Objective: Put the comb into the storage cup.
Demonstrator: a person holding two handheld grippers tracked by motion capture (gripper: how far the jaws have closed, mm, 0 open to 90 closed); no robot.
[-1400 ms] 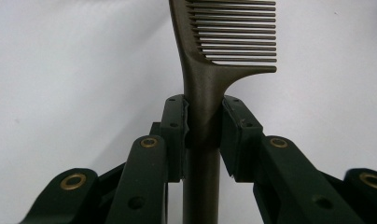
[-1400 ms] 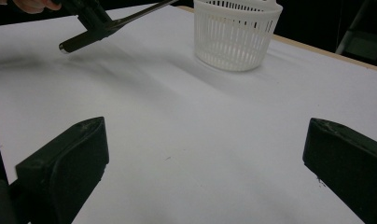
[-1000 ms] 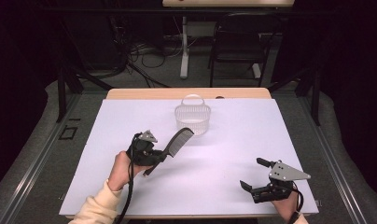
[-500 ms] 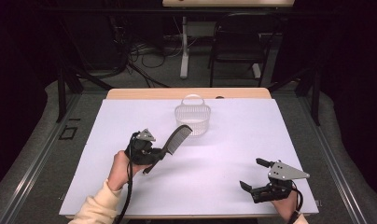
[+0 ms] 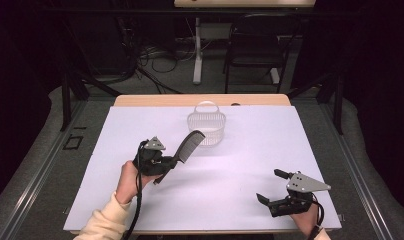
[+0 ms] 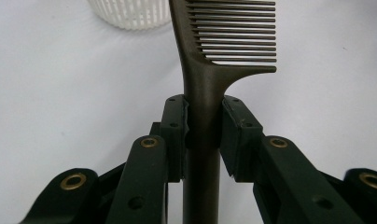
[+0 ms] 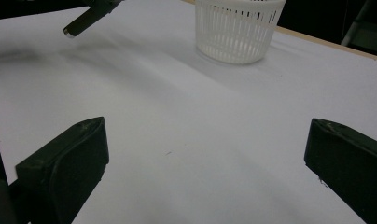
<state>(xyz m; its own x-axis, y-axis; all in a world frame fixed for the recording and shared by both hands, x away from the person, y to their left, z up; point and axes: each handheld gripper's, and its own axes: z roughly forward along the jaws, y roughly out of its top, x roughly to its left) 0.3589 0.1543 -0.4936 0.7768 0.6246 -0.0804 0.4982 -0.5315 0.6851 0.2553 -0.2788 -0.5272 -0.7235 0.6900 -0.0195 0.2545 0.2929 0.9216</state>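
Showing: a dark comb (image 5: 188, 145) carried above a white surface (image 5: 250, 150), with a white basket (image 5: 206, 128) beyond it.
Surface: large, flat, matt white sheet over a wooden board whose edge shows at the far side; bare apart from the basket.
Basket: small round tub of white plastic, wall slotted with thin upright ribs, thin hoop handle standing above the rim; it stands on the far middle of the surface, apart from both claws.
Comb: one piece of dark, smooth plastic; a rounded handle widening into a flat back with a row of fine, even teeth (image 6: 235, 32) on one side.
Key relation: the comb's long axis runs from the left claw (image 5: 166, 164) up and away toward the basket, tooth end foremost and raised; the tip lies just short of the basket's near rim in the high view, so the basket is straight ahead along the comb.
Nearer hand: the left, by a wide margin; the right is well apart, at the near right corner.
Left claw: closed on the comb's handle, pads (image 6: 177, 126) pressing it from both sides just below the teeth.
Right claw: (image 5: 272, 187) jaws spread wide, nothing between them, low over the surface and facing the basket (image 7: 238, 28).
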